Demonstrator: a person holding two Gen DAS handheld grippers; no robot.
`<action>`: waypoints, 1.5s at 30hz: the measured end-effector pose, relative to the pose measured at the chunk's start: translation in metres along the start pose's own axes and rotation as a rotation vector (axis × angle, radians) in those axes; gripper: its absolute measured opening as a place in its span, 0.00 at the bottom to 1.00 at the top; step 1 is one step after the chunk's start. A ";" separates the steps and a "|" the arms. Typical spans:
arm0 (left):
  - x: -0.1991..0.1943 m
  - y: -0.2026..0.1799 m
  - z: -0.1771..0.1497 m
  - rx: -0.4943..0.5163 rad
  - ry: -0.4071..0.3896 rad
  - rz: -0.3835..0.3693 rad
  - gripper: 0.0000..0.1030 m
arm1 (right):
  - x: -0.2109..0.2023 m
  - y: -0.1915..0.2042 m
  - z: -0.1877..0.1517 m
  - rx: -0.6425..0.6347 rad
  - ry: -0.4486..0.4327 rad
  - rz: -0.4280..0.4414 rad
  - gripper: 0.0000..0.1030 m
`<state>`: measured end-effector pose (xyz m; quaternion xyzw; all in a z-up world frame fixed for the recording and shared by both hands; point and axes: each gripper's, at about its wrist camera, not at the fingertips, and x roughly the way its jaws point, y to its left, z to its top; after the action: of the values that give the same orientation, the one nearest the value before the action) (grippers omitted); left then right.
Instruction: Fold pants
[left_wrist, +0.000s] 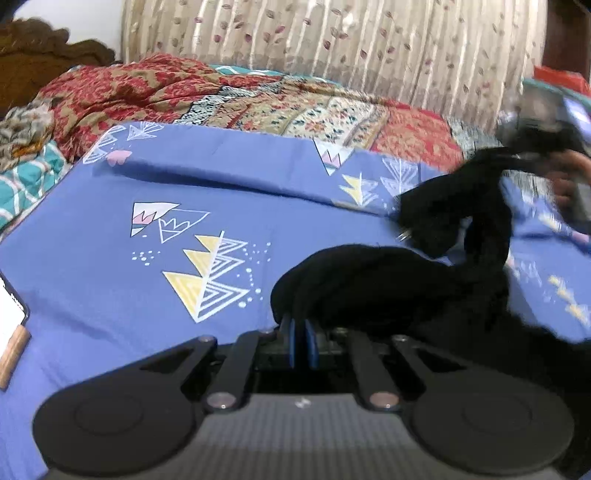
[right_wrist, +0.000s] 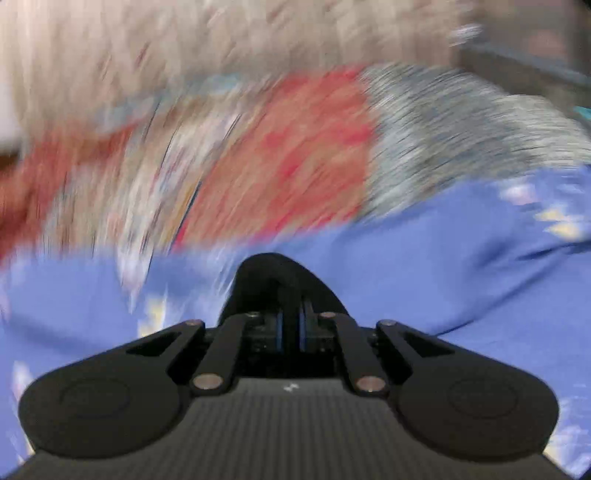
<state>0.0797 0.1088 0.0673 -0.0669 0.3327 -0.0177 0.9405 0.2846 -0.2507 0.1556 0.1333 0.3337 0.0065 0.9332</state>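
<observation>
The black pants (left_wrist: 388, 288) lie bunched on the blue patterned bedsheet (left_wrist: 110, 258). A twisted length of them rises up and to the right. My left gripper (left_wrist: 299, 326) is shut on the near bunch, its blue pads (left_wrist: 291, 343) almost together with cloth draped over the tips. In the left wrist view my right gripper (left_wrist: 535, 144) is blurred at the upper right, with a hand (left_wrist: 565, 177) behind it, and the far end of the pants hangs from it. In the blurred right wrist view the right gripper (right_wrist: 290, 317) is shut, and black pants cloth (right_wrist: 280, 277) covers its tips.
A red and beige patterned quilt (left_wrist: 155, 92) is heaped along the far side of the bed, with a floral curtain (left_wrist: 332, 40) behind it. A phone on a wooden stand (left_wrist: 11, 325) sits at the left edge. A carved wooden headboard (left_wrist: 40, 48) is at the far left.
</observation>
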 end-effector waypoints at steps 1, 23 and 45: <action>-0.003 0.001 0.001 -0.017 -0.009 -0.005 0.07 | -0.023 -0.023 0.011 0.052 -0.044 -0.014 0.10; -0.048 0.003 -0.033 -0.057 0.018 0.014 0.07 | -0.239 -0.299 -0.191 0.598 0.015 -0.368 0.18; -0.043 0.009 0.009 -0.188 0.018 0.047 0.07 | -0.205 -0.400 -0.161 0.772 -0.072 -0.356 0.43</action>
<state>0.0514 0.1222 0.1000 -0.1467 0.3428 0.0350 0.9272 -0.0059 -0.6177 0.0622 0.4134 0.2964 -0.2847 0.8125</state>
